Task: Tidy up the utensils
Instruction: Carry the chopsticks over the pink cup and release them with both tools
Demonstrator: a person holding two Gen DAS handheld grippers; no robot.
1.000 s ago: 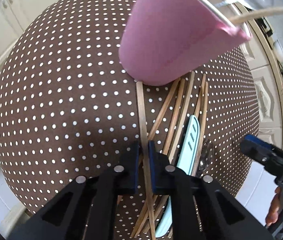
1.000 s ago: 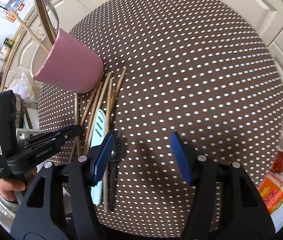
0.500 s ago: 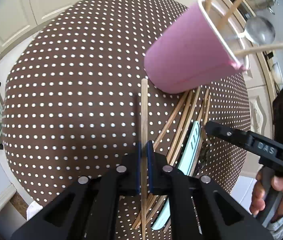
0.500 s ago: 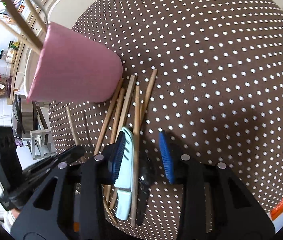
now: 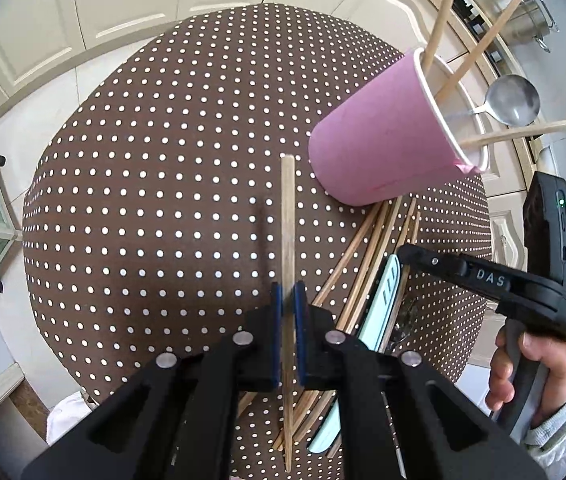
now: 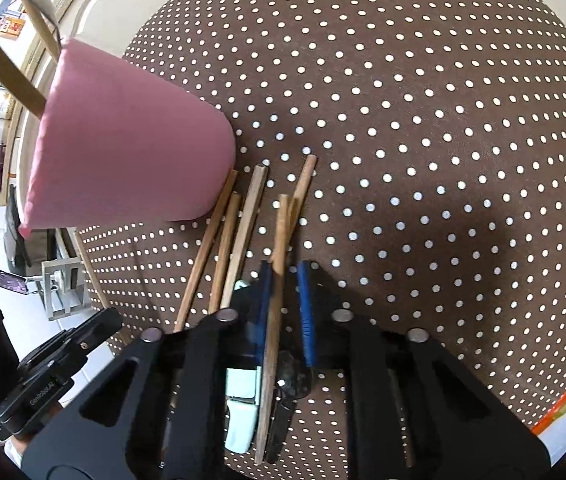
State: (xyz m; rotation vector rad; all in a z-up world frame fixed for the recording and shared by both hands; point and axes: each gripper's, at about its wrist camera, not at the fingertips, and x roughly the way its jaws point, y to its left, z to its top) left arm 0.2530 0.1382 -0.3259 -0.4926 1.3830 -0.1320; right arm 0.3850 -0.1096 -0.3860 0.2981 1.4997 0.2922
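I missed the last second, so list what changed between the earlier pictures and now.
The right gripper, open a second ago, came down over the pile and closed on one chopstick. The left gripper lifted its chopstick clear of the pile. Unchanged: the left grip, the pink cup with its utensils, the pale blue utensil and the other sticks on the dotted tablecloth.

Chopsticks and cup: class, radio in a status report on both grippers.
Left gripper shut on one chopstick, lifted. Right gripper shut on another chopstick in the pile. Pink cup upright, sticks and a spoon inside. Nothing blocking.
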